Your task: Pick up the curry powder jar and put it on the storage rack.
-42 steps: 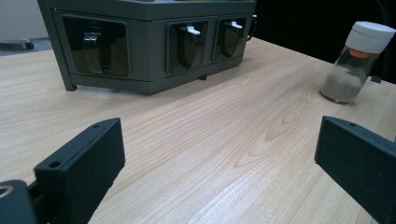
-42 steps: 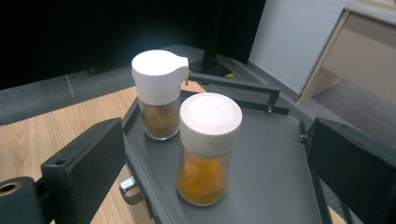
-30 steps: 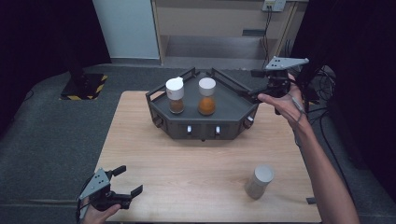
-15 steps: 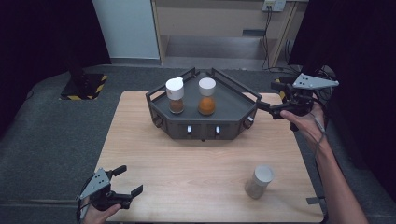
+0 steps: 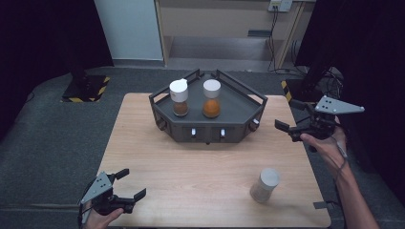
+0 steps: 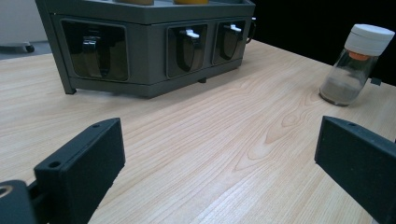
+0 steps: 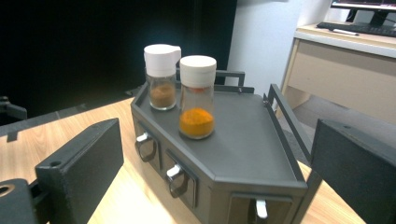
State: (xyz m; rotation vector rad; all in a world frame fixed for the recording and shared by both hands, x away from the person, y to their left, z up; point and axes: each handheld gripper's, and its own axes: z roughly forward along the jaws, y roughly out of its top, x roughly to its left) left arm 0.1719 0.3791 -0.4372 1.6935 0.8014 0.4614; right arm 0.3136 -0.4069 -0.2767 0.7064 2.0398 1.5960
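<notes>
Jaws of the right gripper (image 5: 290, 130) stand spread with nothing between them; they have just been opening a little further. This gripper hangs beside the right edge of the desk (image 5: 143, 152), level with the front of a dark grey spice rack (image 5: 239, 107), and from its own view it looks across that rack.

The lone spice jar (image 5: 264, 185) stands upright on the desk's front right part, long axis vertical, white cap on top, with greyish powder low in the glass. It lies nearer the person than the right gripper, and slightly toward the desk's middle. The right hand (image 5: 329, 145) is the closer one by far.

The left gripper (image 5: 125, 187), jaws also spread and empty, rests at the desk's front left corner, well apart from the jar, which appears off to the right in its view (image 6: 355, 65).

Two more jars stand upright on the rack's tray: one with brown powder (image 5: 179, 98), one with orange powder (image 5: 211, 98), just beside each other.

The desk is pale wood. Around it lies dark grey floor, with black curtains at the sides and a light wooden cabinet (image 5: 229, 19) behind.
</notes>
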